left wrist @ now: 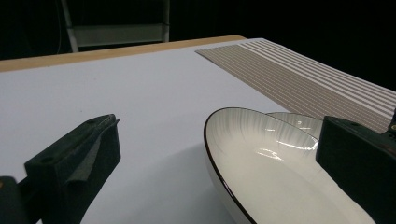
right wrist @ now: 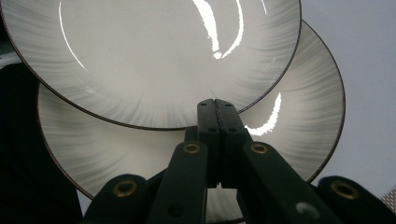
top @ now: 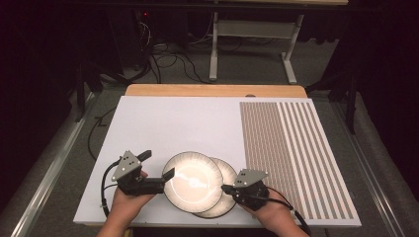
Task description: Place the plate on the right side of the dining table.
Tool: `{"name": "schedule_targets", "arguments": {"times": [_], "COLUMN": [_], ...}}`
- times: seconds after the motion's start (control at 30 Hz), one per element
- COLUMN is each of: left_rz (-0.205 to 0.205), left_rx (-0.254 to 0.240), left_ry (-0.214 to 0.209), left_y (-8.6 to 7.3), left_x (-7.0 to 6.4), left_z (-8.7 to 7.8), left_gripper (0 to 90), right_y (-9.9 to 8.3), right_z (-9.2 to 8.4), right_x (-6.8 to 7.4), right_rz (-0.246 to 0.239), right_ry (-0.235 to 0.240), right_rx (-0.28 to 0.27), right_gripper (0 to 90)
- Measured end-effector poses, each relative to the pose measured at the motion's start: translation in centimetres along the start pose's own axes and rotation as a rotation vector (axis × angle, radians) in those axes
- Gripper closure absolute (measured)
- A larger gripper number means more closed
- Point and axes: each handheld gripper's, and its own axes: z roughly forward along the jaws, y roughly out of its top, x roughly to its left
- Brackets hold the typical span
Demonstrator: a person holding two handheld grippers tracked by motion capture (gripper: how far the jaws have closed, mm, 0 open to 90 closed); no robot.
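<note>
- Two round, cream-white ceramic plates with thin dark rims and faint radial ribbing are seen at the near middle of the white bench (top: 163,118).
- The upper plate (top: 192,181) is laid partly over the lower plate (top: 228,174), which is offset toward the right and shows as a crescent from under it.
- In the left tongs' view, the upper plate (left wrist: 261,158) appears slightly raised at its left edge above the white surface, with the lower plate (left wrist: 299,122) visible beyond it.
- The left tongs (top: 159,166) are held wide open by the person's left hand (top: 129,200); one jaw lies at the left rim of the upper plate and the other well apart over bare bench. Nothing is gripped between them.
- The right tongs (top: 226,188) are held by the right hand (top: 271,210) at the right side of the plates; in their own view the jaws are pressed together, with their tips at the near rim of the upper plate (right wrist: 154,56), above the lower plate (right wrist: 299,121). Whether a rim is pinched between them cannot be told.
- A panel of brown and white stripes (top: 291,158) covers the right part of the bench.
</note>
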Motion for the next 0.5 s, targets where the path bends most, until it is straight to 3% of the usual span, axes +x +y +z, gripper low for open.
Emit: {"name": "schedule_targets", "arguments": {"times": [0.2,0.3,0.5], "left_rz": [-0.028,-0.064,-0.083], "left_rx": [0.040,0.093,0.165], "left_ry": [-0.003,-0.021,-0.033], "left_y": [0.06,0.09,-0.06], "left_x": [0.05,0.17,0.23], "left_z": [0.10,0.29,0.63], "left_gripper": [1.0,1.5,2.3], "right_y": [0.07,0.11,0.13], "right_z": [0.19,0.24,0.24], "right_x": [-0.01,0.02,0.02], "right_rz": [-0.004,-0.005,-0.007], "right_ry": [0.002,0.001,0.001], "right_rx": [-0.005,-0.003,-0.002], "right_gripper": [90.0,90.0,90.0]}}
